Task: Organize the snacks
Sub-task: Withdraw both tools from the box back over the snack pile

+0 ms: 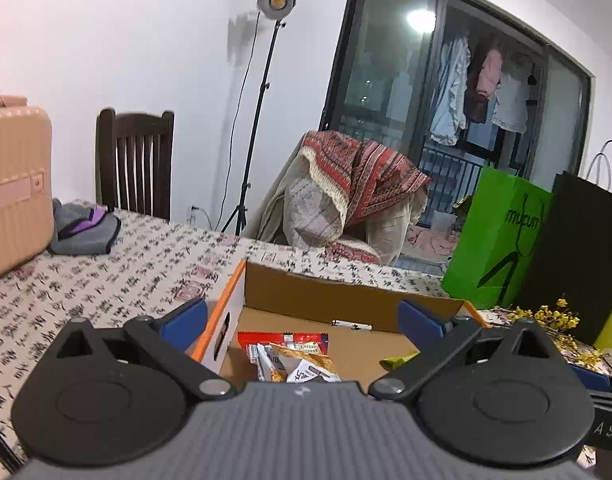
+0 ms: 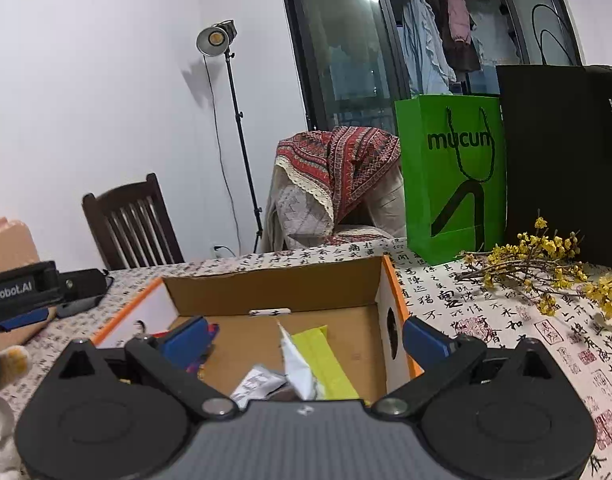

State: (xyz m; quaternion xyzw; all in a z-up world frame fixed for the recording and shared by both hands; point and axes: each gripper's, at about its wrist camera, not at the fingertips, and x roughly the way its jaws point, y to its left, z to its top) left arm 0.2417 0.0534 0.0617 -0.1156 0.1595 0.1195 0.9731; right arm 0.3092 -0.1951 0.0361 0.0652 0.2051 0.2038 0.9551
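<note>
An open cardboard box [image 1: 329, 300] with orange-edged white sides stands on the table. My left gripper [image 1: 302, 322] hangs open above its left half, nothing between the blue pads. Below it lie a red snack packet [image 1: 284, 340] and an orange-and-white packet [image 1: 306, 364]; a green wrapper [image 1: 399, 359] shows at the right. In the right wrist view the same box [image 2: 274, 288] holds a yellow-green packet [image 2: 329, 360], a white wrapper [image 2: 296, 364] and a crumpled silver one [image 2: 258, 384]. My right gripper [image 2: 306, 340] is open above them, holding nothing. The other gripper [image 2: 22, 292] shows at far left.
A green paper bag [image 2: 453, 176] and a black bag [image 2: 565, 160] stand at the back right, with yellow flower twigs [image 2: 545, 272] lying in front. A pink suitcase [image 1: 14, 188] and grey cloth [image 1: 86, 228] sit at the left. Chairs and a lamp stand are behind the table.
</note>
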